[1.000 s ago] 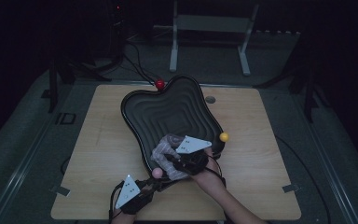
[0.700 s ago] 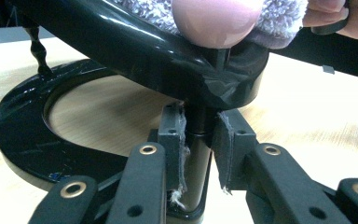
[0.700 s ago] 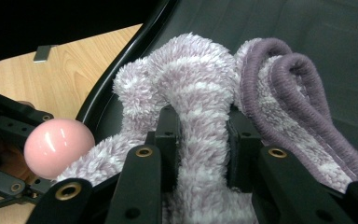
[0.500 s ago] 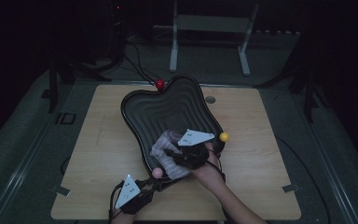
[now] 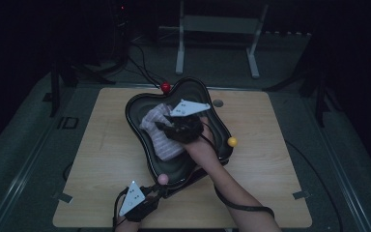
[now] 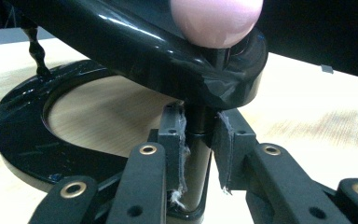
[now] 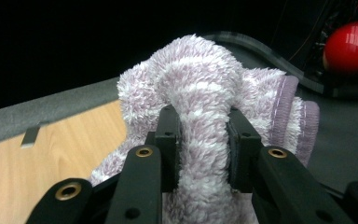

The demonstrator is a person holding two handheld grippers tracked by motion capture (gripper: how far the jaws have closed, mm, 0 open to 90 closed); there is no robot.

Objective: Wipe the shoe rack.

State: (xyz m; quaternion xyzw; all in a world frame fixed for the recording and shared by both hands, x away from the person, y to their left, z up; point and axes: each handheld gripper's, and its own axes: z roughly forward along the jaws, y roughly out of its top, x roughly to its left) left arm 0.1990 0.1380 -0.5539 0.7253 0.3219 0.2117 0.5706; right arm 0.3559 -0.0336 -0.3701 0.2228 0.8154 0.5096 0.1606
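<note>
A glossy black wavy tray (image 5: 189, 90) stands on a low stand at mid-table. A lilac striped fluffy towel (image 5: 157, 134) lies inside it. My right gripper (image 5: 164, 126) is over the tray's middle, shut on a fold of the towel (image 7: 200, 79), which bulges up between its jaws (image 7: 203, 140). My left gripper (image 5: 155, 190) is at the tray's near corner, under a pink ball (image 5: 163, 179). Its jaws (image 6: 199, 140) are shut on the black post (image 6: 196, 161) beneath the tray rim (image 6: 135, 42) and pink ball (image 6: 214, 18).
A red ball (image 5: 165, 87) tops the tray's far corner and a yellow ball (image 5: 232, 141) its right corner. The stand's black base ring (image 6: 18, 140) rests on the wooden table (image 5: 101, 159). A metal frame (image 5: 217, 29) stands behind the table. Cables trail along the near edge.
My right gripper has carried the towel from the tray's near part toward its middle and far side. The left gripper has stayed on the post.
</note>
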